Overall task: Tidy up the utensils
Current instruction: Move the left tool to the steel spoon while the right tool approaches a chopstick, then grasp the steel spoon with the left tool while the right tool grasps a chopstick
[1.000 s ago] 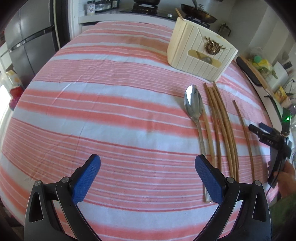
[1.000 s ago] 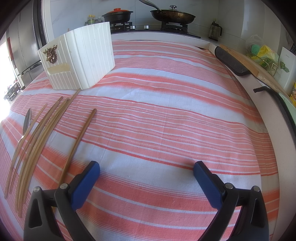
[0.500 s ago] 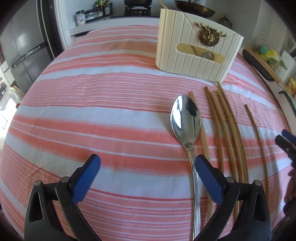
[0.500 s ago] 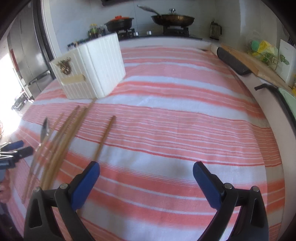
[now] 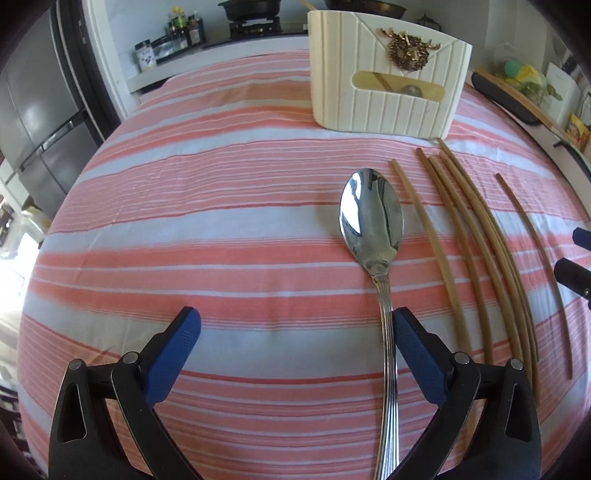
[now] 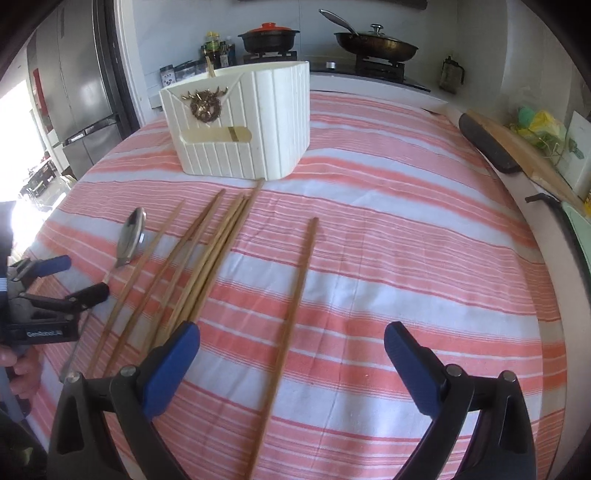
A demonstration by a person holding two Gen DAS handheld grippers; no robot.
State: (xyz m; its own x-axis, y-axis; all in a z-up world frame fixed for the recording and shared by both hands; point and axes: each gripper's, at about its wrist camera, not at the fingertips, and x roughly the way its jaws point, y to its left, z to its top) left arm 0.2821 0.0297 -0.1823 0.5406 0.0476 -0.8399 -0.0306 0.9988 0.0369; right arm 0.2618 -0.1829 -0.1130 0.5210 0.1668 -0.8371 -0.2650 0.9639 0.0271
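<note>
A steel spoon [image 5: 371, 221] lies on the striped cloth, bowl toward the holder; it also shows in the right wrist view [image 6: 130, 238]. Its handle runs just inside the right finger of my open left gripper [image 5: 295, 339]. Several wooden chopsticks [image 5: 476, 236] lie to the spoon's right, with a single chopstick [image 5: 532, 251] further right. A cream utensil holder [image 5: 384, 74] stands behind them, with a chopstick and a spoon inside. My right gripper [image 6: 291, 350] is open and empty, with the single chopstick [image 6: 295, 299] between its fingers, and the chopstick bundle [image 6: 207, 254] by its left finger.
A red and white striped cloth [image 5: 184, 221] covers the table. A stove with a pot [image 6: 267, 35] and pan [image 6: 376, 44] is at the back, a fridge [image 6: 74, 92] to the left, and a cutting board [image 6: 517, 147] along the right edge.
My left gripper has moved forward and down toward the spoon. My right gripper has moved left toward the chopsticks, so the single chopstick now lies between its fingers.
</note>
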